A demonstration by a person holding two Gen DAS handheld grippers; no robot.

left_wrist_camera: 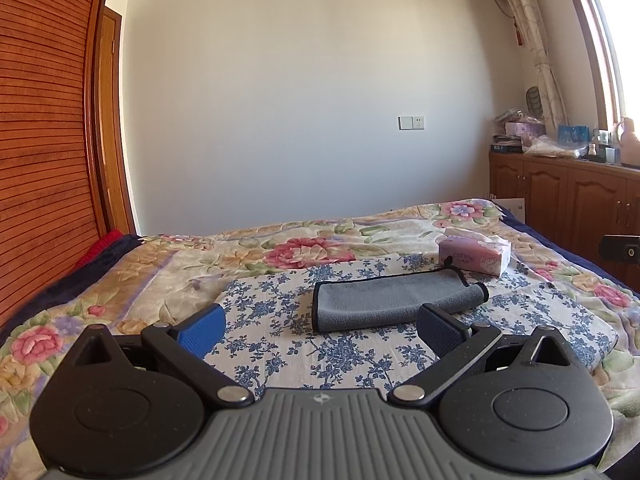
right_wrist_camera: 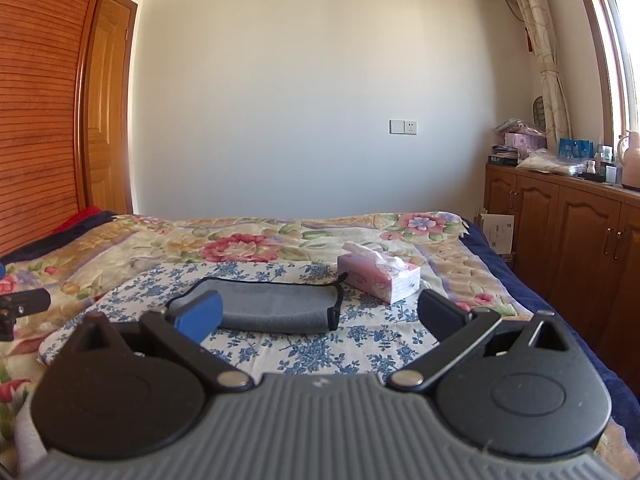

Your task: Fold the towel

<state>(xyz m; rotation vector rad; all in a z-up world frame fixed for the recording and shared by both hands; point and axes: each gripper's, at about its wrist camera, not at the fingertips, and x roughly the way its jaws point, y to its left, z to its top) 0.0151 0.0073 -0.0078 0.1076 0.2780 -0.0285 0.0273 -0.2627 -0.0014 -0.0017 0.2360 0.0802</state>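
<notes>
Looking at a grey towel (left_wrist_camera: 394,300) lying on the blue-flowered cloth (left_wrist_camera: 280,344) on the bed, looks already doubled over. Left gripper (left_wrist_camera: 320,322) and right gripper (right_wrist_camera: 320,312) both hover short, fingers spread wide, nothing held. Best to pinch both near corners together (evenly!). Tissue box (right_wrist_camera: 378,276) just behind, one tissue poking out.

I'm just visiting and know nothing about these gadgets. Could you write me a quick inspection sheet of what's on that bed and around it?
Surface: bed with floral quilt; blue-flowered cloth spread on top.
Job's things: grey towel, already folded over, lying on the cloth.
Clutter: pink tissue box beyond the towel.
Grippers: left gripper open, empty; right gripper open, empty; both short of the towel.
Cables: nothing seen.
Surroundings: white wall, wooden cabinets with bottles and bags, curtained window, wooden door.
</notes>
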